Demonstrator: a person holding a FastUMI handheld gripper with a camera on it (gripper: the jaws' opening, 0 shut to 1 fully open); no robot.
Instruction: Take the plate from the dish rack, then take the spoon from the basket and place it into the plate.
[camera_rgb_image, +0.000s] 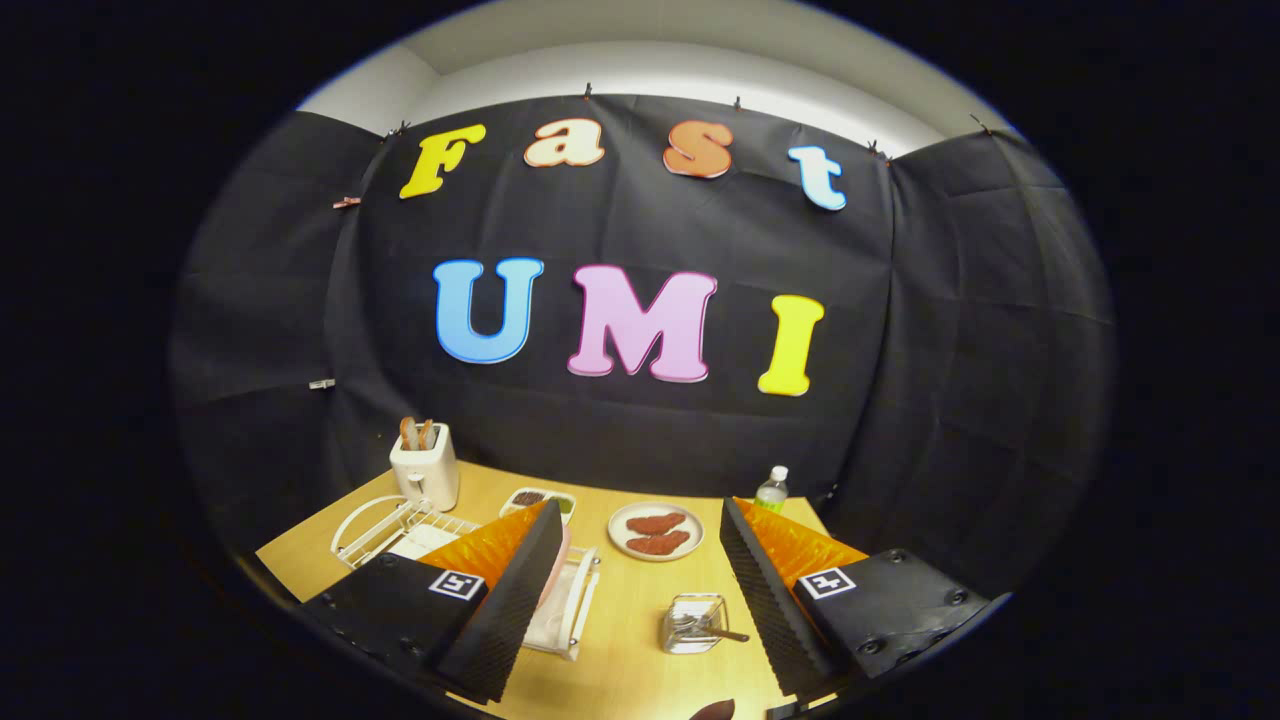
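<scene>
Plate (556, 575): one pinkish plate stood on edge in the single white wire dish rack (400, 525) along the left side of the wooden bench (630, 610), mostly hidden behind the left finger of the claw (640, 525), so only a curved sliver of its rim showed. One small clear basket (693, 622) sat on the bench between the two fingers, nearer the right one, and one spoon (722, 633) lay in it with its handle poking out over the right rim. The claw was spread wide, its two fingers well apart and gripping nothing, held above the bench with the basket below the gap.

Farther back, one round plate of meat (655, 531) carried two reddish slices. One shallow tray (538, 499) with dark and green food stood just beyond the rack's far end. One white toaster (425, 467) at the far left corner held two slices of toast. One clear bottle (771, 490) with a white cap stood at the far right corner. One dark, rounded object (712, 711) peeked in at the near edge; what it was could not be told.
</scene>
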